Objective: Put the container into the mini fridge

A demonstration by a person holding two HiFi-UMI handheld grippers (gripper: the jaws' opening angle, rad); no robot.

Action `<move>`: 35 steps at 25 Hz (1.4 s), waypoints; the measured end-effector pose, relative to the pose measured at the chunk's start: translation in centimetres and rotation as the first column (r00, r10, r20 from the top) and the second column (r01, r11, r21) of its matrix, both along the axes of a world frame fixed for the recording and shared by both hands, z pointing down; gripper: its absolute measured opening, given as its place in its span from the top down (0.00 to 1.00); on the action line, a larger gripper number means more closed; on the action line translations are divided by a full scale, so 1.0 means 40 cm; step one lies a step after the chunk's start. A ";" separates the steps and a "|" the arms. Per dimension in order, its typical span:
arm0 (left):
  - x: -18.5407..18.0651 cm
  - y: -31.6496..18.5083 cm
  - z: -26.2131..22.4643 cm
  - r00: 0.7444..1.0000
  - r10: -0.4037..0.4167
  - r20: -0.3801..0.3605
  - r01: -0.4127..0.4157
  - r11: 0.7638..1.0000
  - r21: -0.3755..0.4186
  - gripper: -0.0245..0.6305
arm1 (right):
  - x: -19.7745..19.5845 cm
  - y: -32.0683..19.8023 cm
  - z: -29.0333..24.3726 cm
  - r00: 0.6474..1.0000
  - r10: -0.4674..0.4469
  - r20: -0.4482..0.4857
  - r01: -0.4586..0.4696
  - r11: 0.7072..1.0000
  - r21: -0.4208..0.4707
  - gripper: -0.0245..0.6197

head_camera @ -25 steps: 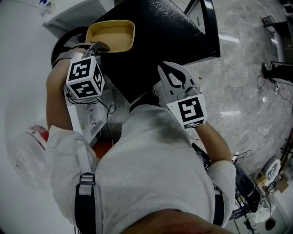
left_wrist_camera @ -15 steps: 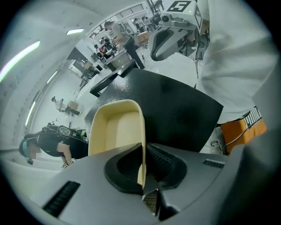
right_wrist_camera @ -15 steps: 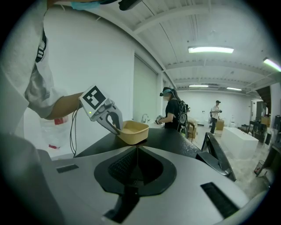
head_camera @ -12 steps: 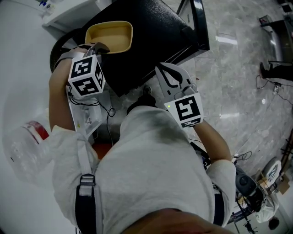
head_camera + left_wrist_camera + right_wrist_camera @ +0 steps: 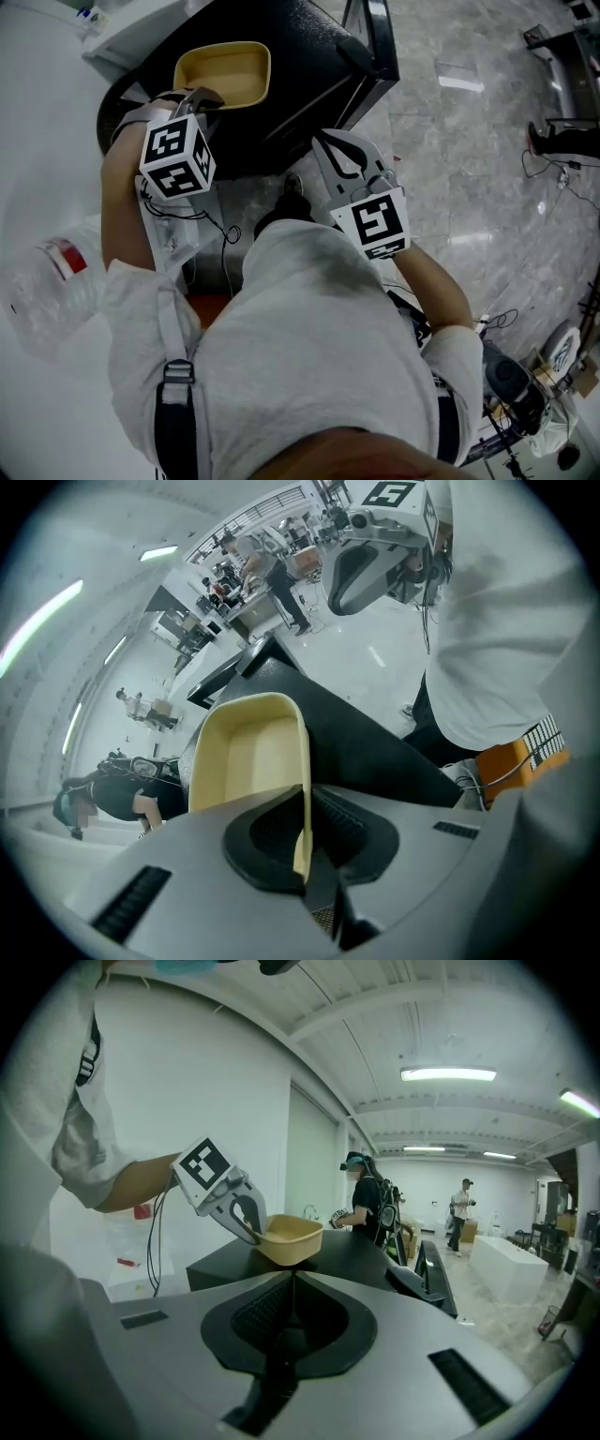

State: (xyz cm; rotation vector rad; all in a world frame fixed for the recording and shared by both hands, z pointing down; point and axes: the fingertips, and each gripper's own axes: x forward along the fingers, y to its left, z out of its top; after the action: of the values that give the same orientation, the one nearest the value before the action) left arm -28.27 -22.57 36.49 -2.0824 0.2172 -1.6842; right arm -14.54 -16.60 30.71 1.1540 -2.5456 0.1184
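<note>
Container [image 5: 223,73], tan and empty, is held by its rim in the left hand-held gripper [image 5: 202,99], whose jaws have just been closed tighter on the thin wall. It is kept above the black top of the mini fridge [image 5: 300,75], not yet inside. Since a second ago the fridge and its open door [image 5: 370,37] are seen shifted leftward, so a carry towards the opening is judged under way. The right hand-held gripper [image 5: 323,142] is shut and empty. A bottle [image 5: 56,281] lies on the white surface [image 5: 37,169], and the grey marbled floor [image 5: 469,159] is strewn with cables.
</note>
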 end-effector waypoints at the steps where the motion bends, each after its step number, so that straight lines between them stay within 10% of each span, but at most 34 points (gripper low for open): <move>1: 0.011 0.013 -0.002 1.000 0.000 -0.001 0.000 1.000 -0.001 0.92 | 0.009 0.012 0.000 1.000 0.001 -0.002 -0.001 1.000 0.003 0.90; 35: 0.428 0.341 0.009 0.994 0.111 -0.002 -0.111 0.992 0.056 0.92 | 0.376 0.302 0.048 0.996 0.080 0.038 -0.080 0.997 0.005 0.90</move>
State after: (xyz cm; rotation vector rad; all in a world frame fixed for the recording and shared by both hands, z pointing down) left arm -11.15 -8.95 36.87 -2.0200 0.1451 -1.5901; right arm 0.50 -4.53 32.63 1.2684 -2.5347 0.1532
